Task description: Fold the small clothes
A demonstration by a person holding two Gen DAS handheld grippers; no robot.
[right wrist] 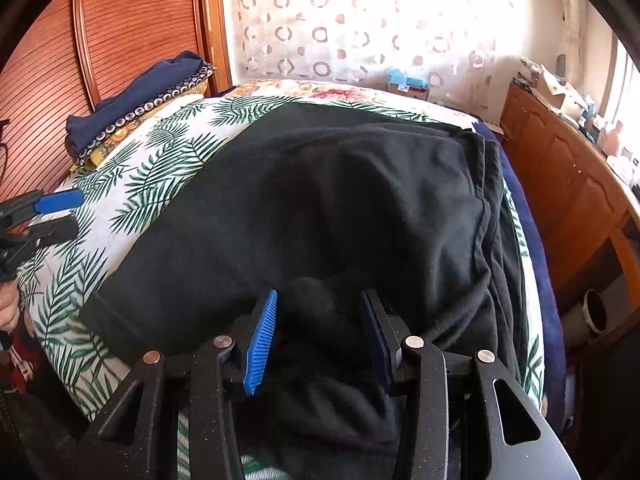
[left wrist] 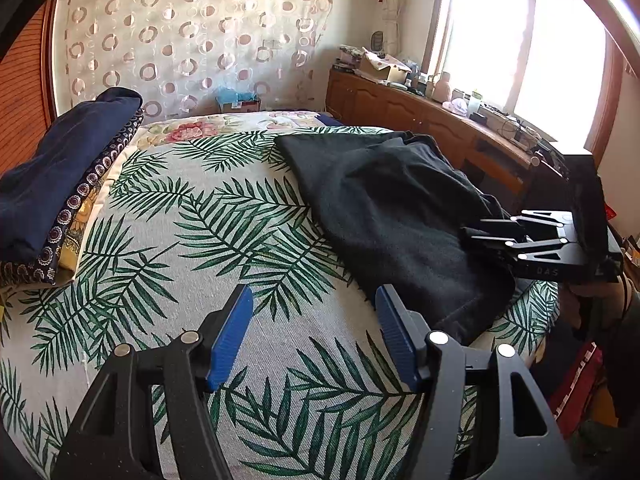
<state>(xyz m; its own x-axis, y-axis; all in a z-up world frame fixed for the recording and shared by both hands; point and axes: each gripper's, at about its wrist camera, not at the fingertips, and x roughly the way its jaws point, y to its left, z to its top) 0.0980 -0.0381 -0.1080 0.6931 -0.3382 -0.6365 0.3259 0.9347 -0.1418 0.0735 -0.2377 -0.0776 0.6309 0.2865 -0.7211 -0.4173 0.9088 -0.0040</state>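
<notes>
A black fleece garment point(left wrist: 392, 216) lies spread on the palm-leaf bedspread point(left wrist: 192, 240); it fills the middle of the right wrist view point(right wrist: 320, 200). My left gripper point(left wrist: 314, 320) is open and empty above bare bedspread, just left of the garment's near edge. My right gripper point(right wrist: 318, 328) is open, its blue pads point(right wrist: 262, 340) standing either side of a raised bunch of the black cloth at the near hem. It also shows in the left wrist view point(left wrist: 496, 232) at the garment's right edge. The left gripper appears at the far left of the right wrist view point(right wrist: 60, 212).
A folded navy stack point(left wrist: 60, 184) with patterned cloth sits at the bed's left by the wooden headboard point(right wrist: 48, 80). A wooden cabinet point(left wrist: 420, 116) with clutter runs along the right under the window. A grey pipe point(right wrist: 592, 312) lies on the floor at right.
</notes>
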